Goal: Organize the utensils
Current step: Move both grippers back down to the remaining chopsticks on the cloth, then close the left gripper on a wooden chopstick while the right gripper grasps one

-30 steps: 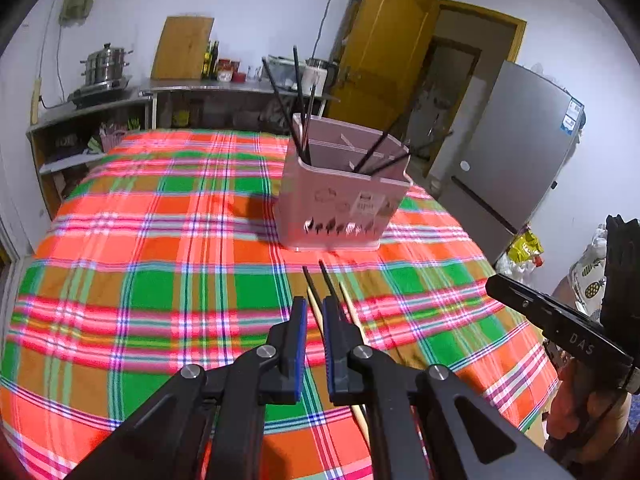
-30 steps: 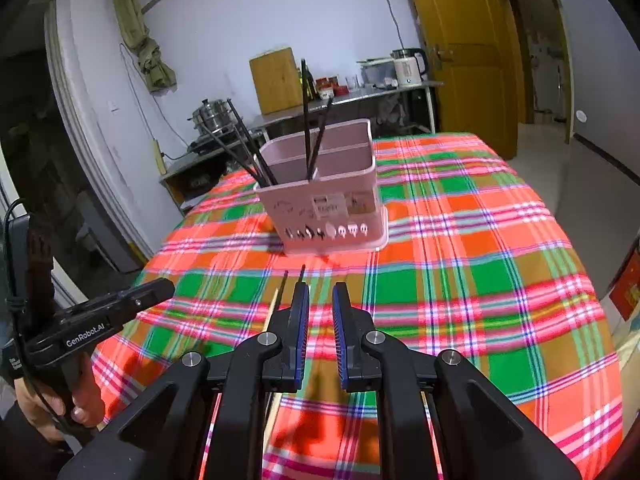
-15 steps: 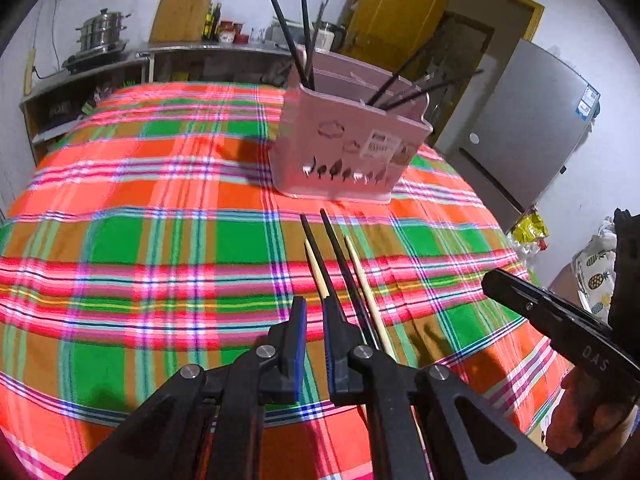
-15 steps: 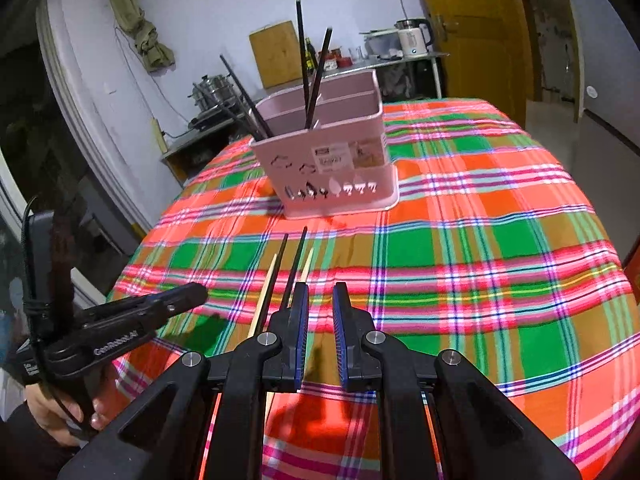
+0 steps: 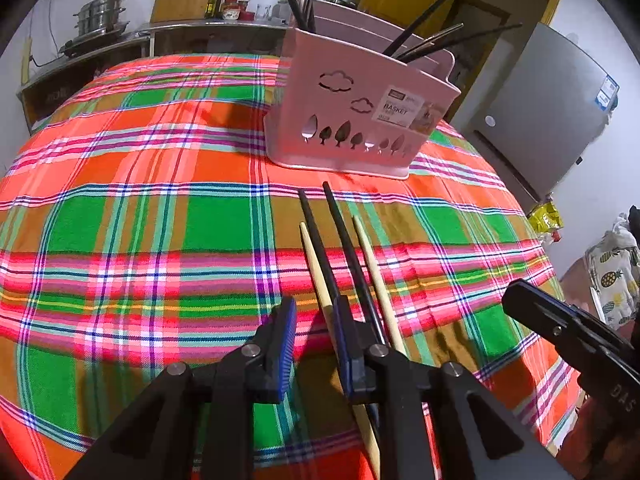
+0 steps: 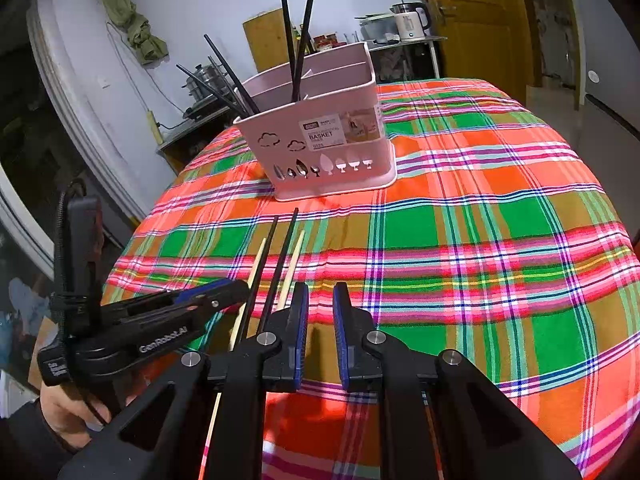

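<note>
Both my claws hang low over the plaid cloth [image 5: 120,216], empty. On my left gripper [image 5: 316,344] the jaws are opening, with the leftmost wooden chopstick [image 5: 316,268] running into the gap but not pinched. My right gripper [image 6: 320,328] shows a narrow gap with only cloth behind it. Four chopsticks lie side by side in front of the pink basket [image 5: 360,120]: two wooden, and two black chopsticks [image 5: 344,236] between them. From the left wrist view I can't quite tell whether my right finger [image 5: 346,344] already rests on a black stick. That crowding is the risk: closing now could catch two sticks at once, or nudge the neighbours so they roll apart. Snagging the cloth is another likely slip.
</note>
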{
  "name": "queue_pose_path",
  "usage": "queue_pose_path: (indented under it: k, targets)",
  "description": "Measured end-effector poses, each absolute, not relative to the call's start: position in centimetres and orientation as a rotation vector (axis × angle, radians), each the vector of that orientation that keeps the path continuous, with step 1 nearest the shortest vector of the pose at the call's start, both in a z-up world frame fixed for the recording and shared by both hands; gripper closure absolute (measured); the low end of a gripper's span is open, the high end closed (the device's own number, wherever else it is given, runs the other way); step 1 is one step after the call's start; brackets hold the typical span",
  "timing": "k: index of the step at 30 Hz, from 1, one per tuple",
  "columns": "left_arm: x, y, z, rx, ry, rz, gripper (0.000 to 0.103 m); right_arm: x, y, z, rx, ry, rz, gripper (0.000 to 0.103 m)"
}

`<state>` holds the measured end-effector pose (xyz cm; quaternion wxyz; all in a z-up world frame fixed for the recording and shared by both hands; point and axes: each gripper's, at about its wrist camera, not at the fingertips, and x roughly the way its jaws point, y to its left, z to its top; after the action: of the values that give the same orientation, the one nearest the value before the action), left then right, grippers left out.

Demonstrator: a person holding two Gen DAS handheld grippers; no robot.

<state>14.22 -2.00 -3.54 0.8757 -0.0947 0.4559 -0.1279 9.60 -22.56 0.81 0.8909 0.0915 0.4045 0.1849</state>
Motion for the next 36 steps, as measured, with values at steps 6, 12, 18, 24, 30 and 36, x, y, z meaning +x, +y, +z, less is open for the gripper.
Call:
queue_pose_path:
  k: [6,12,18,24,30,36]
  targets:
    - [14.0,-2.7,-3.6,-0.142,0.939,-0.249,0.083,9.8,-22.6,0.5,0.197,0.847,0.384,0.090]
    - [13.5,-2.5,-3.4,-0.107,0.939,-0.226,0.082,9.7,-22.4,0.5,0.197,0.848,0.392,0.090]
    - [13.7,-1.5,-3.3,-0.094,0.938,-0.196,0.090,10.2,-21.5,0.1,0.189,0.861,0.406,0.090]
    - [14.5,0.8,-3.2,-0.137,0.944,-0.155,0.090,11.9,-19.8,-0.3,0.166,0.884,0.418,0.090]
    - [15.3,1.6,-2.9,-0.156,0.965,-0.180,0.090,13.9,-17.9,-1.3,0.155,0.922,0.435,0.090]
    - [16.8,-0.3,-3.0,-0.030,0.987,-0.261,0.090,15.5,-16.9,-2.4,0.133,0.965,0.421,0.090]
